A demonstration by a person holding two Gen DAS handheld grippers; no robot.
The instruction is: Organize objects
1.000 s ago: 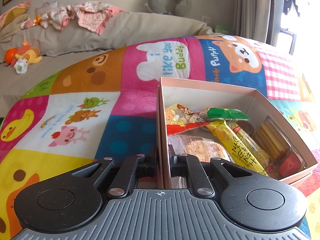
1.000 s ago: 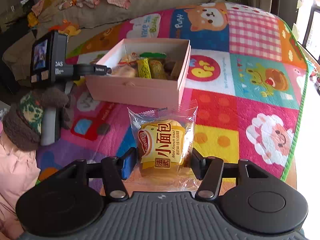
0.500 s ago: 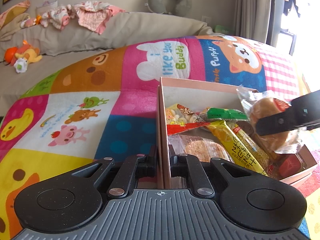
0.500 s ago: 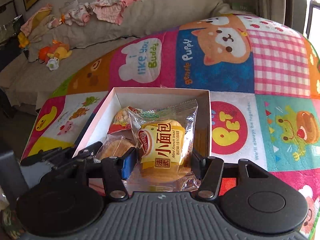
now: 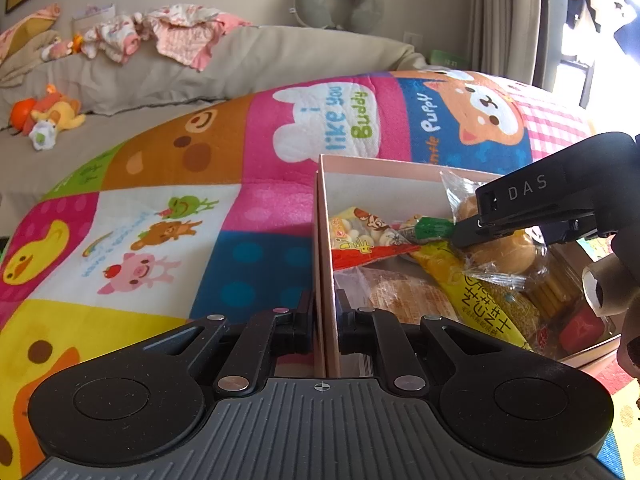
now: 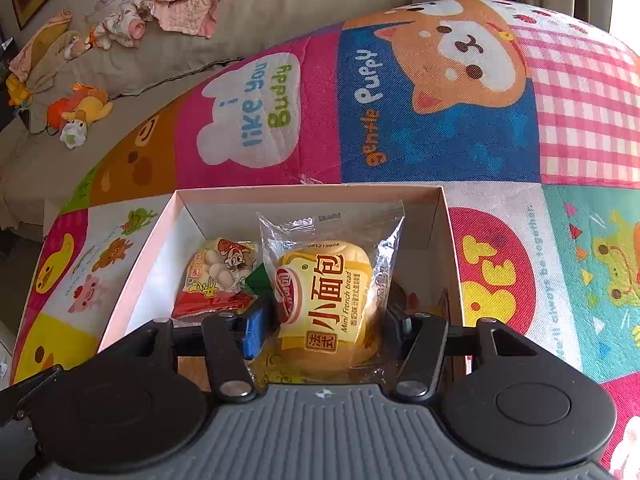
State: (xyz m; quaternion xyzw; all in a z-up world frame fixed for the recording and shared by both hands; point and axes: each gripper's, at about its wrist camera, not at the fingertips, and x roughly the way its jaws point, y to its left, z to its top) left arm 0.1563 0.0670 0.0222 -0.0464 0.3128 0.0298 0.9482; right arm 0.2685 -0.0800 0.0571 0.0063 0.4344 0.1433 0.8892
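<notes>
While the bread packet (image 6: 326, 300) hangs between the fingers of our right gripper (image 6: 320, 320), pinched at its two sides, it is over the inside of the pink box (image 6: 448, 240), low above the snacks already lying there. The packet's long axis runs straight away from the gripper, toward the far wall of the box, with its crimped top edge pointing at that wall. From the left wrist view the same packet (image 5: 500, 248) sits over the right half of the box (image 5: 324, 240), above the yellow stick packet (image 5: 476, 300); whether its underside already touches that packet we cannot tell, as the gripper's black body covers the spot.

Our left gripper (image 5: 325, 320) is clamped on the near-left wall of the box, one finger outside and one inside, and we judge that it steadies the box. So the right hand is the one over the load, and the move to come seems a short drop straight down and then a parting of its fingers.

Inside the box, left of the bread, lie the red and white snack bag (image 6: 218, 280) and a green wrapper (image 5: 432, 226); toward its near-right corner are a biscuit tray (image 5: 556, 292) and something red (image 5: 580, 328). The box rests on a cartoon patchwork mat (image 5: 160, 240). Beyond the box's far side stands a beige sofa (image 5: 280, 60) with clothes (image 5: 160, 36) and a plush toy (image 5: 48, 116).
</notes>
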